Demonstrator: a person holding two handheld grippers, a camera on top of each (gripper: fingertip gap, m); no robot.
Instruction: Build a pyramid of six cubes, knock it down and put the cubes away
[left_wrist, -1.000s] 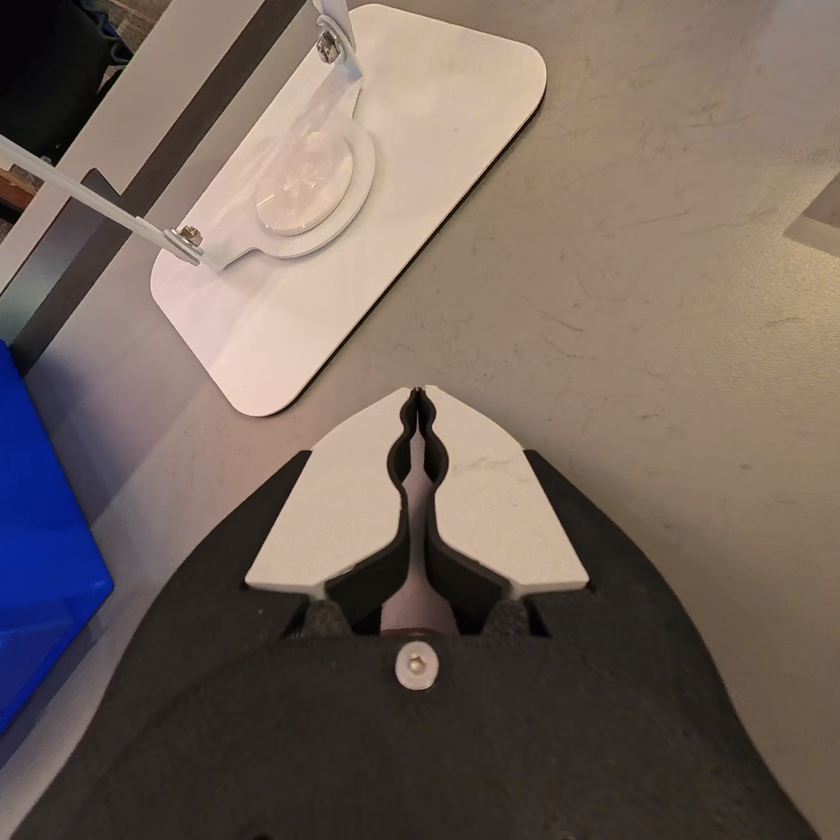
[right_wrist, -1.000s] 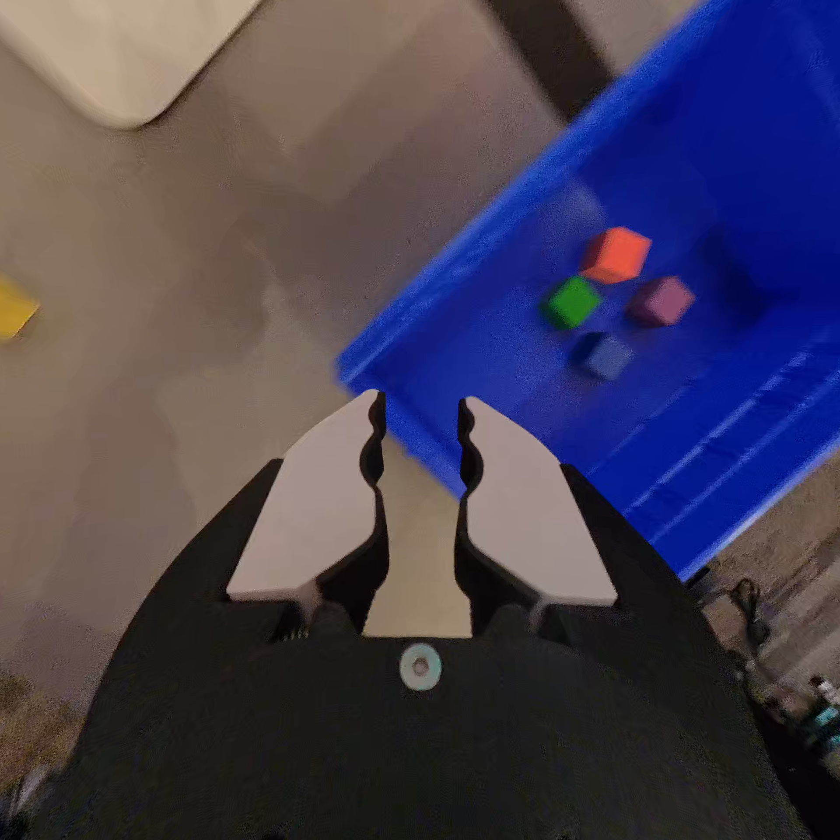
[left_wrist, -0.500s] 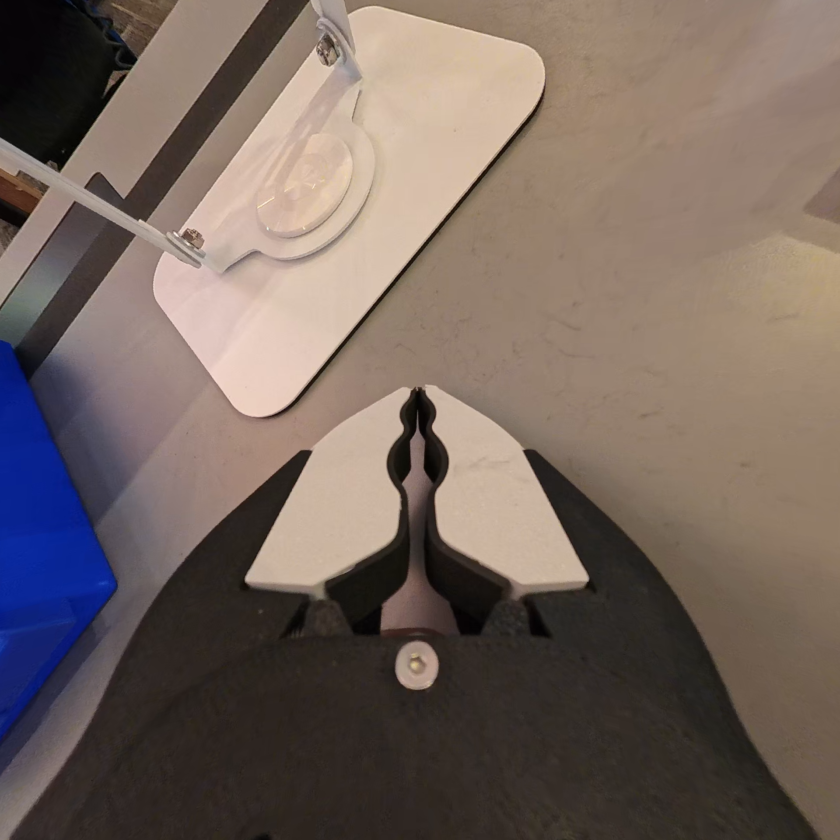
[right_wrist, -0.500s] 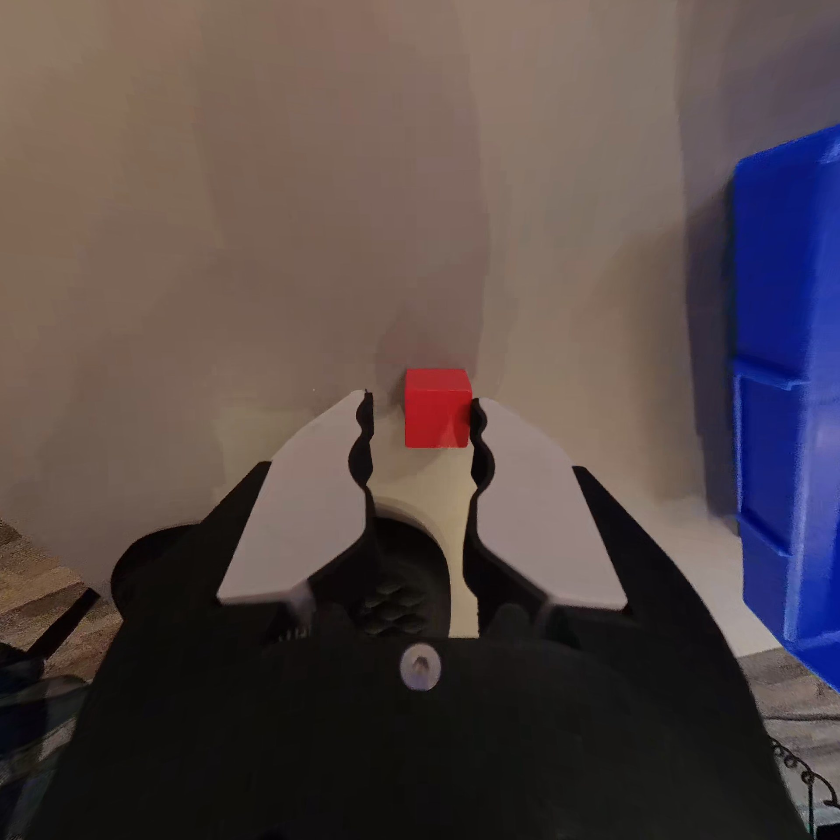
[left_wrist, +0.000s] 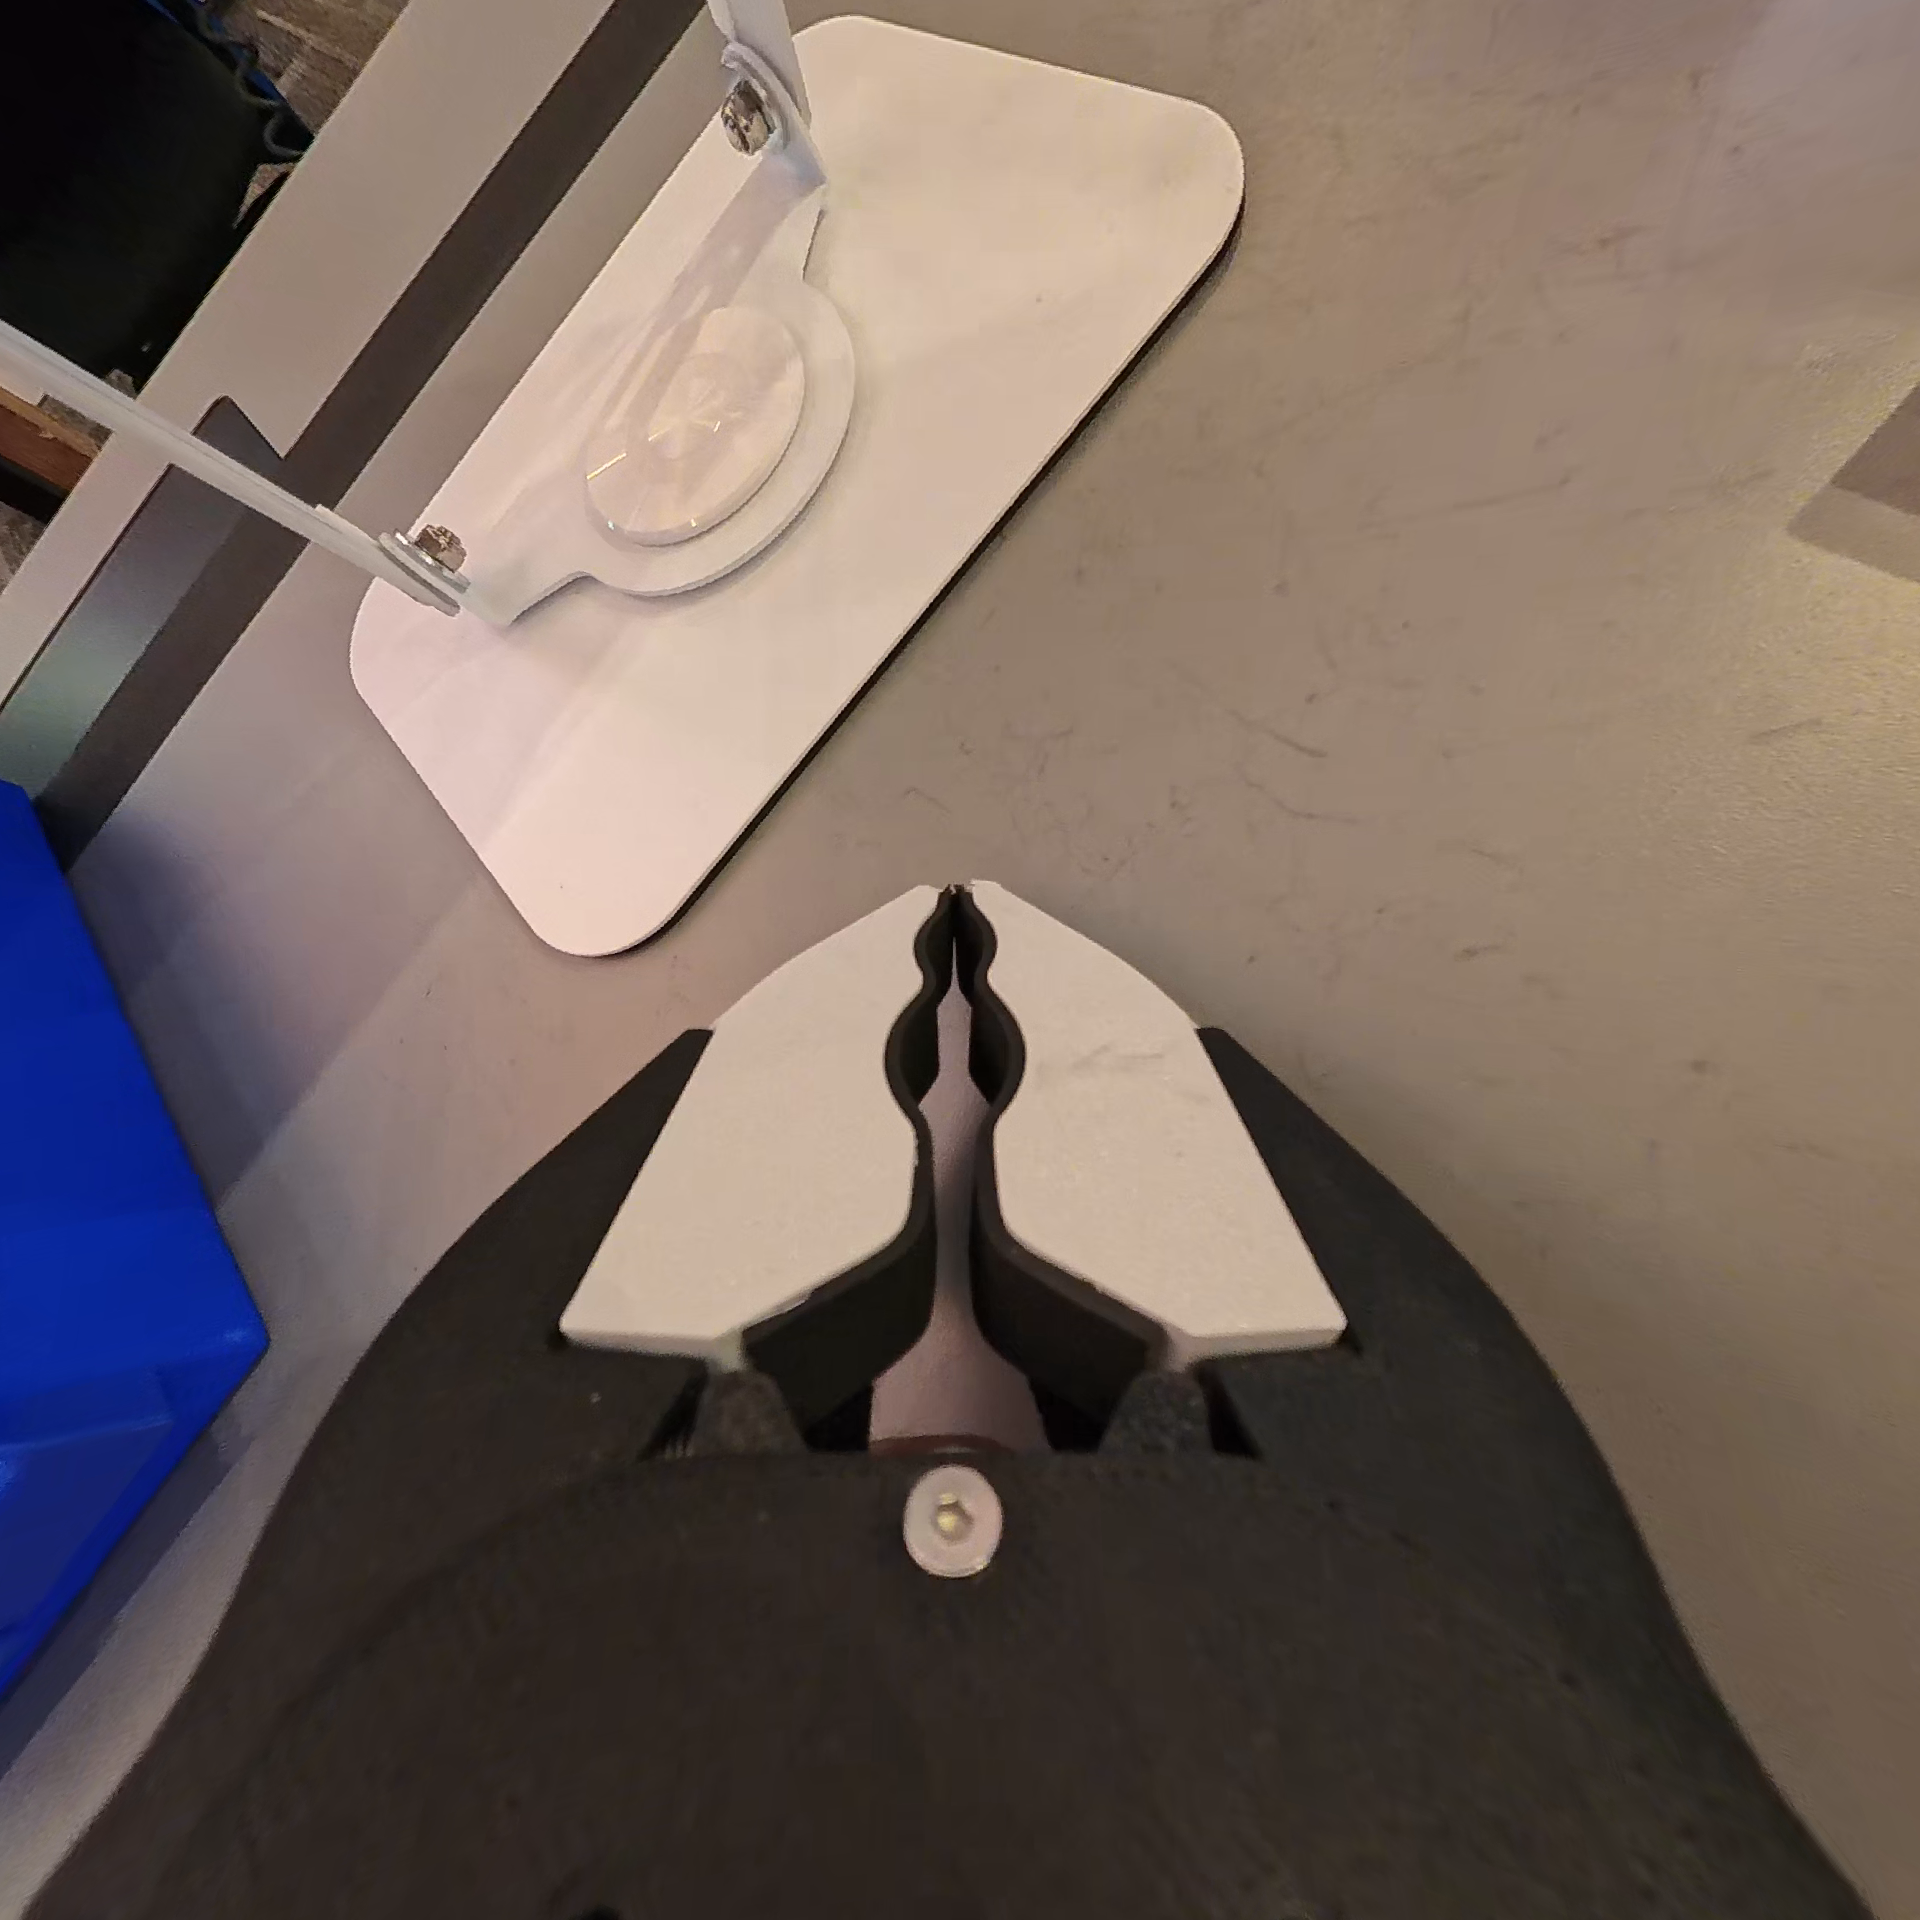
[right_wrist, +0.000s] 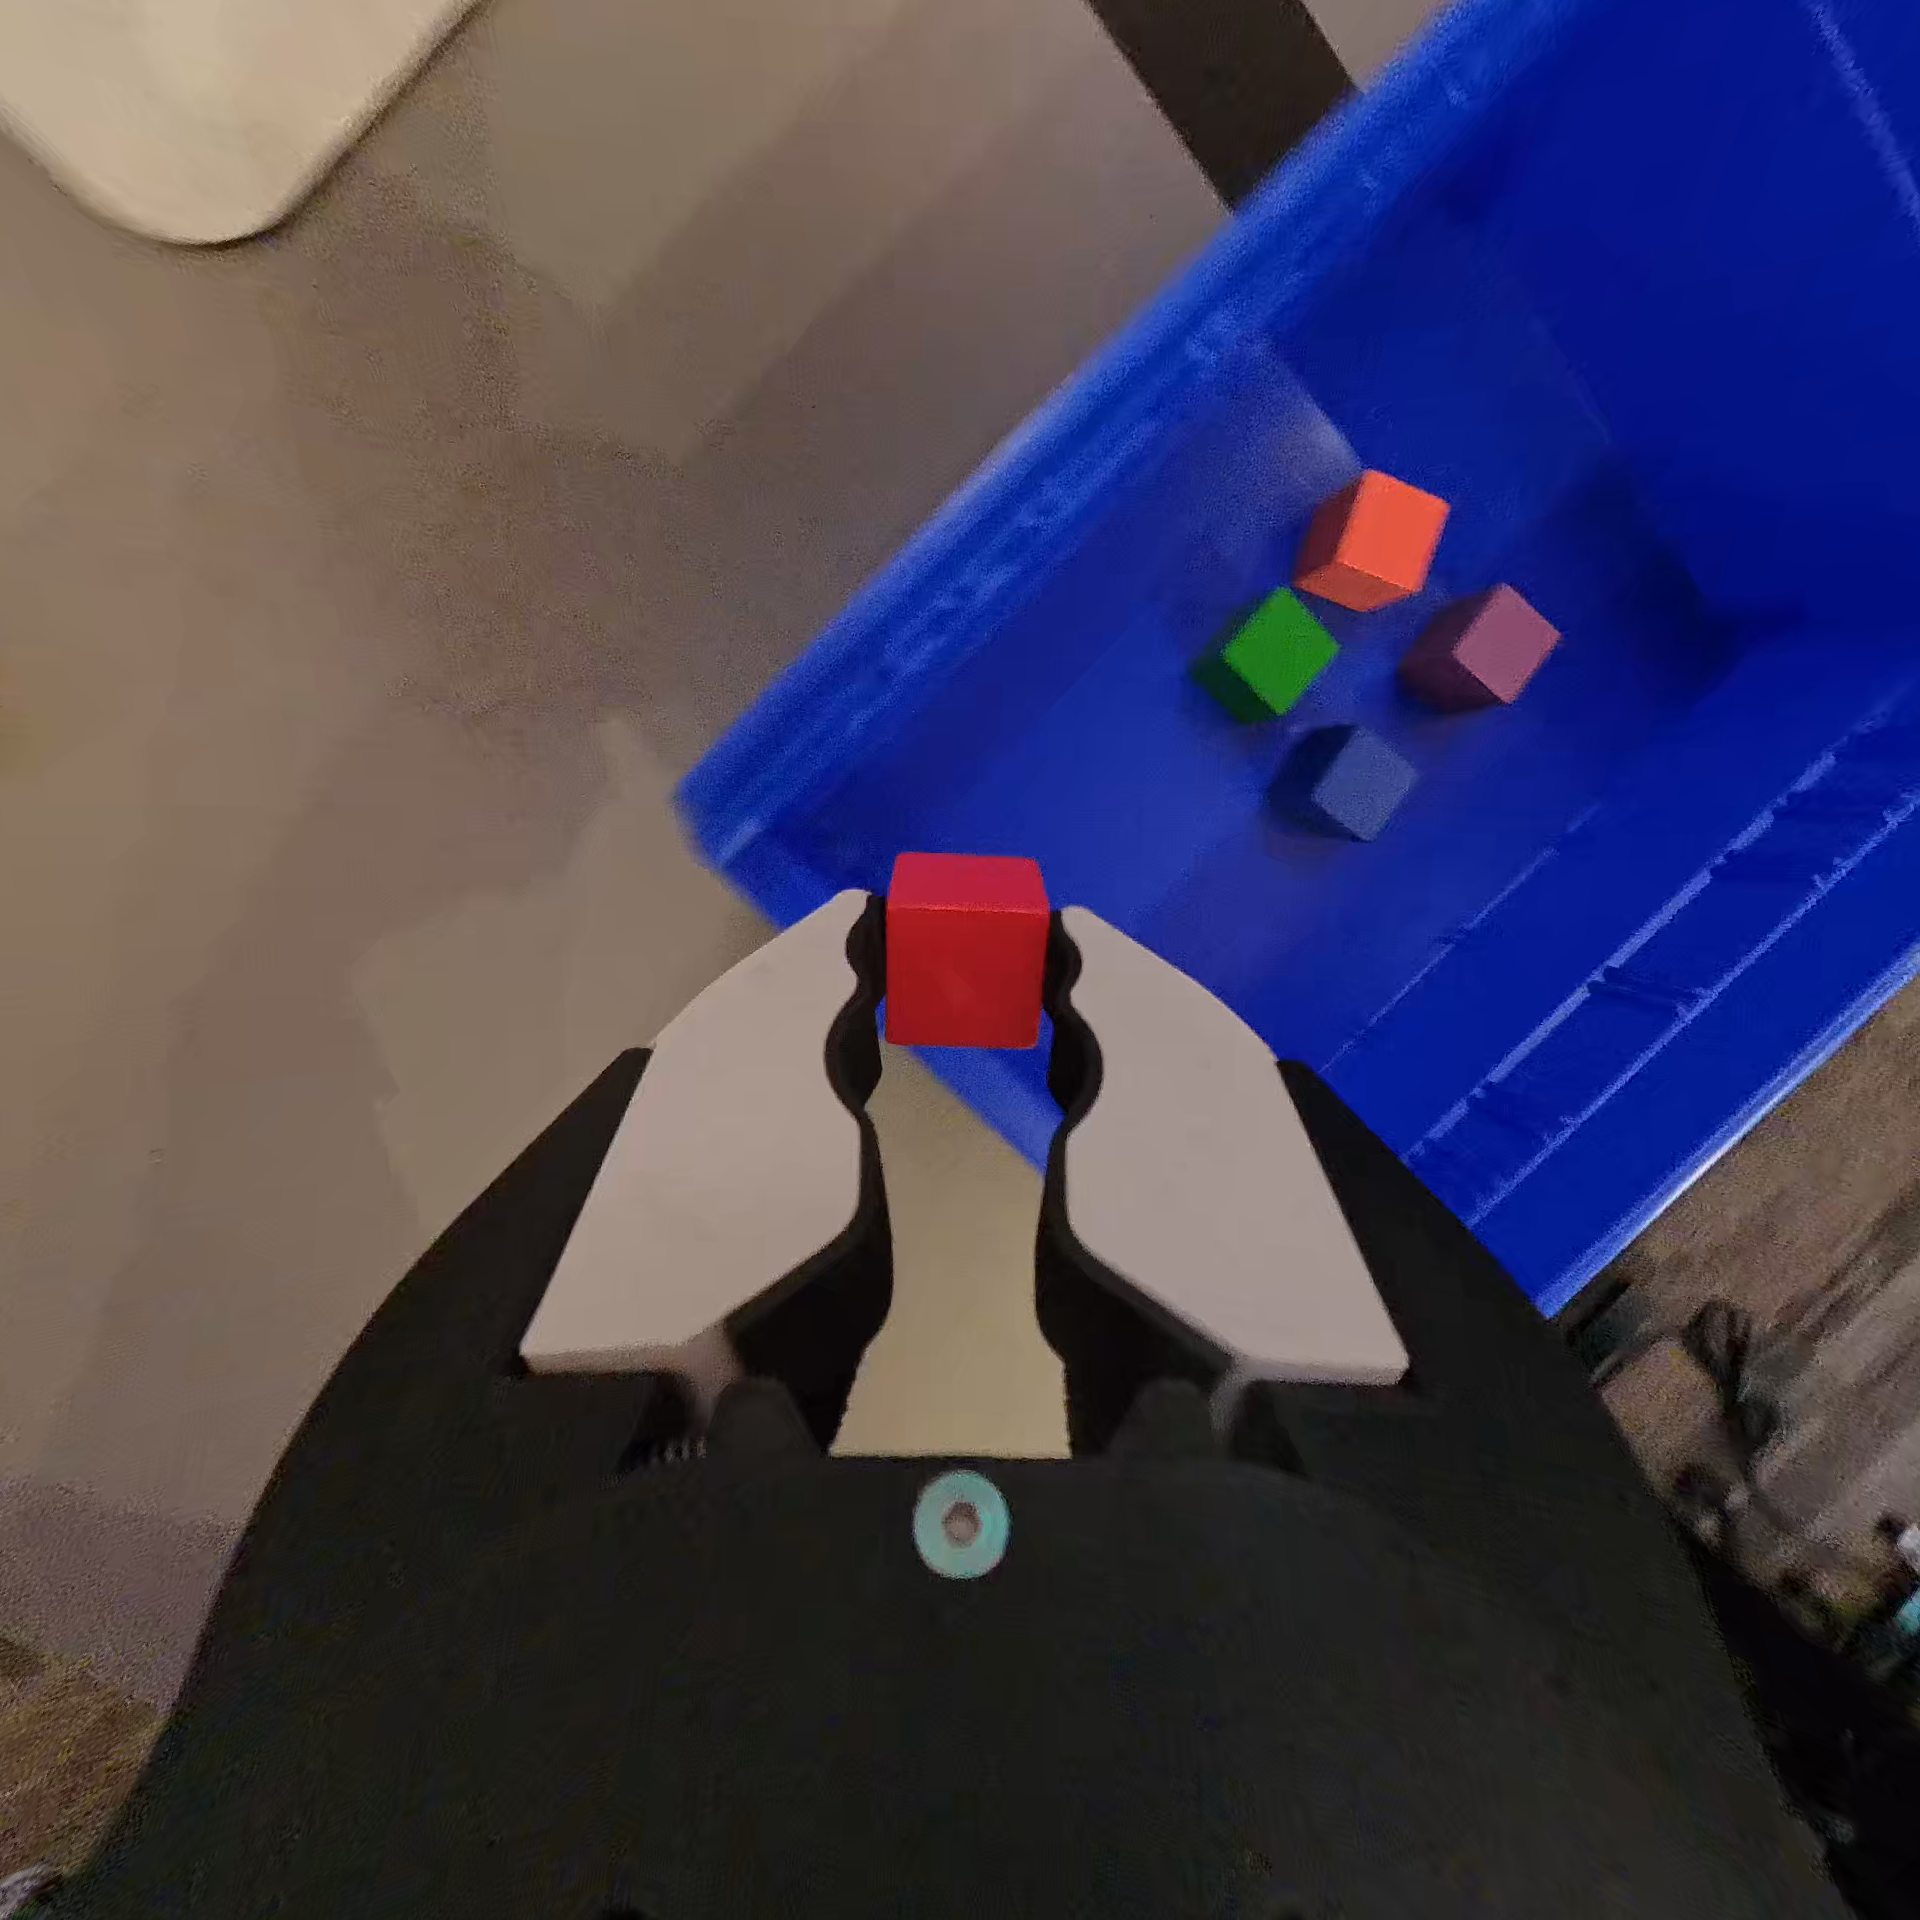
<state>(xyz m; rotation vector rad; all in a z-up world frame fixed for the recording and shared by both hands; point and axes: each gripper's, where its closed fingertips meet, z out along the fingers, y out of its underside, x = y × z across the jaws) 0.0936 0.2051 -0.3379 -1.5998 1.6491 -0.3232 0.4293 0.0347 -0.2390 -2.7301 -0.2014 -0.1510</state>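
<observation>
1. One red cube is pinched between the pads of the right gripper, poised over the near corner of the blue bin.
2. Four cubes lie on the bin floor: orange, green, purple, dark blue.
3. Step in hand, as judged: putting away; the sixth cube is not in view.
4. Next move calls for carrying the cube farther right over the bin floor before letting go.
5. Left gripper is pressed together on nothing, idle above the counter near a white stand base.
</observation>
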